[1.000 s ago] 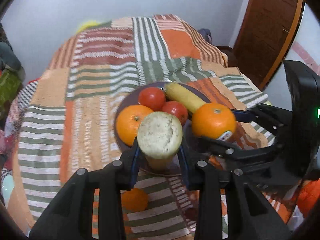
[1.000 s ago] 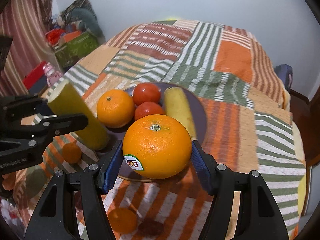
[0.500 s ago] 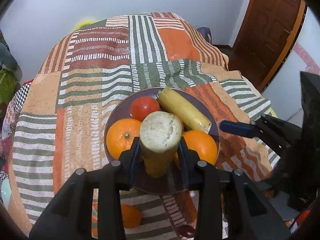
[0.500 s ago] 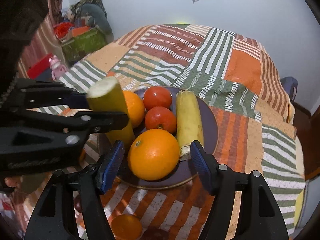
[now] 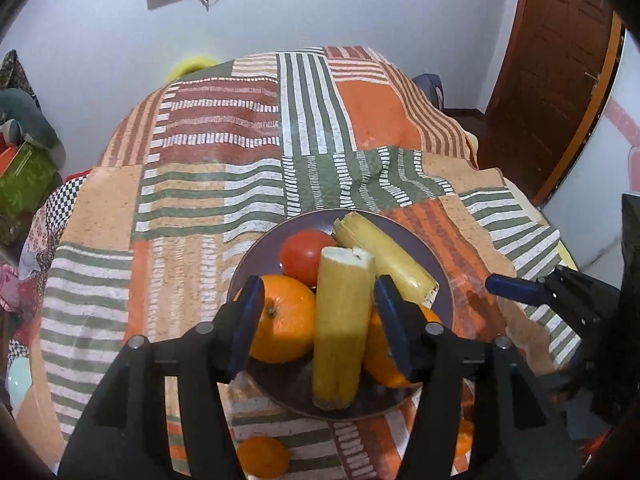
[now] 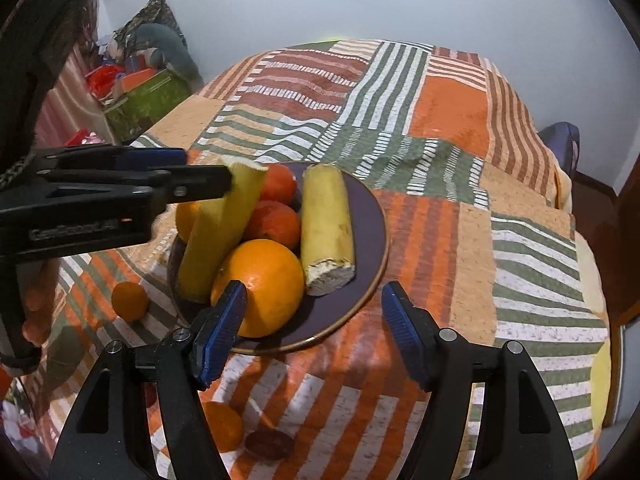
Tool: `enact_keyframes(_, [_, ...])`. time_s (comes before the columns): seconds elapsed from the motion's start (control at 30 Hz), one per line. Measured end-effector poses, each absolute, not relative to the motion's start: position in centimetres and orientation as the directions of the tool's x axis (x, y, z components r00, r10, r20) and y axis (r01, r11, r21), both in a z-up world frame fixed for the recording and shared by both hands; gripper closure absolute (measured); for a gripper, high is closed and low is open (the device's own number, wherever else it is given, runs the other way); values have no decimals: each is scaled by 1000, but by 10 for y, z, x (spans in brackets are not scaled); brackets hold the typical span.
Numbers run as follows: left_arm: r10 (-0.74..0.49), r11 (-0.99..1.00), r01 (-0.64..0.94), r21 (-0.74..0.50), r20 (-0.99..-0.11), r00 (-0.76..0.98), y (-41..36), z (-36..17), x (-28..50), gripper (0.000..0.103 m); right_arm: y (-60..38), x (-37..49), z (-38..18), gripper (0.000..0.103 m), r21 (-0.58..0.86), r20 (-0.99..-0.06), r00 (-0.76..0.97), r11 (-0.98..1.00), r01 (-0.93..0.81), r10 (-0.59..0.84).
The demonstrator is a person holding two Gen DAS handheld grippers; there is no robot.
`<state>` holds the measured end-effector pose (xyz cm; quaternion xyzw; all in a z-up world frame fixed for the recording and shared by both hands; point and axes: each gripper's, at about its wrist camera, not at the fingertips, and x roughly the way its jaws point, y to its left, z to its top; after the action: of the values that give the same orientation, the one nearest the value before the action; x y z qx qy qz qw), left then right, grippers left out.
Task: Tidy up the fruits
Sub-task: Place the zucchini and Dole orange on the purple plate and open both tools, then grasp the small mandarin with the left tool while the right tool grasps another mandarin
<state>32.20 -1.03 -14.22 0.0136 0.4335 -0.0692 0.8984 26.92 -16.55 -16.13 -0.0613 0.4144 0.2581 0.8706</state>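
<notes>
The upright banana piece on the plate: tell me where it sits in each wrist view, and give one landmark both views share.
Left wrist view: the upright banana piece stands low and centre, between the opening left gripper's fingers, leaning on the oranges.
Right wrist view: it leans at middle left, its top beside the left gripper's fingers.
Shared landmark: the dark plate that holds the fruit.

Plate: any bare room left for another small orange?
Bare strip on the plate along its right rim, beside the lying yellow piece. Left half is crowded: oranges, tomatoes, leaning yellow piece.
</notes>
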Motion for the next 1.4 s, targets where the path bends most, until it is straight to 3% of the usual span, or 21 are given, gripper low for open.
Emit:
enact_keyframes(0.47, [-77,997,73,-39,-756,650,25,-127,248,33,-171,243,-130,35,110,-713,570,867,-486,409])
enact_keyframes(1.13, [-38,999,45,-15,-821,569,69,-178,185,32,-162,187,-150,34,115,-765,513,866,-488,390])
enact_keyframes(1.23, [-61,998,48,-41,-836,546,69,-188,186,42,-154,188,-157,44,106,-785,488,858,-503,383])
enact_keyframes(1.3, [-77,997,49,-61,-845,530,70,-194,189,50,-149,190,-163,56,124,-800,454,849,-514,392])
enact_keyframes(1.4, [-92,996,53,-75,-848,521,69,-198,196,52,-143,188,-171,63,138,-811,427,839,-527,401])
